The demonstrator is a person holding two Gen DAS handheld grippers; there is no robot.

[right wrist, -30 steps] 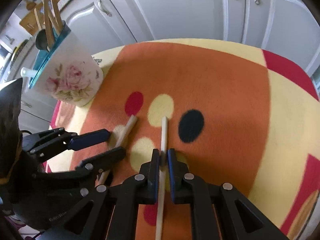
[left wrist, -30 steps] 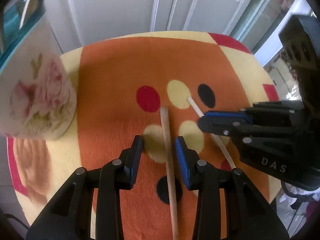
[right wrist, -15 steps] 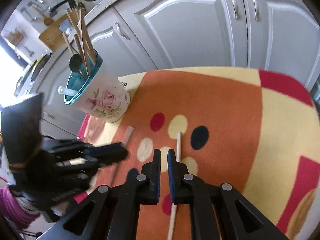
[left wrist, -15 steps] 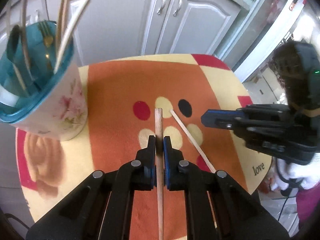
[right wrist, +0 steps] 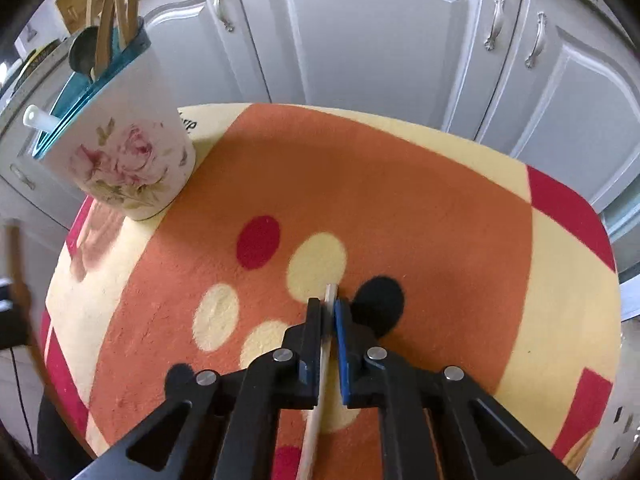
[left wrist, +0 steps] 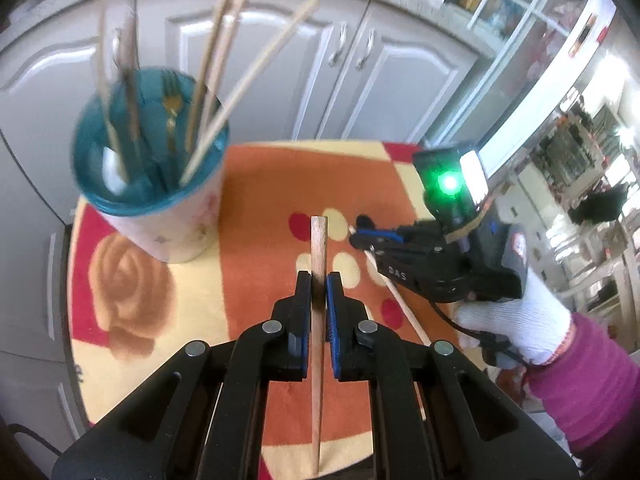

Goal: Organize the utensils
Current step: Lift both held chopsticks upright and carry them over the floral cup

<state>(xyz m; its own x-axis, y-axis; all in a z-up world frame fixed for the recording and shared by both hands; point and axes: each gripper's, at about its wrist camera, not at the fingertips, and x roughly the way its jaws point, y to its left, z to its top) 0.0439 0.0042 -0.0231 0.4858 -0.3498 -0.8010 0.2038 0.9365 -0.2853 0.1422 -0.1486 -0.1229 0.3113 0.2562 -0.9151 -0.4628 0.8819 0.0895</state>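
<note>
My left tool (left wrist: 319, 280) is clenched on a brown wooden chopstick (left wrist: 318, 248), lifted clear of the orange worktop (left wrist: 256, 208). My right tool (right wrist: 329, 309) grips a pale chopstick (right wrist: 320, 376) near its tip. Ahead and left stands the floral utensil holder (left wrist: 160, 204), crowded with sticks. I judge either chopstick could pivot in the pinch, or jab those sticks and topple the holder.
</note>
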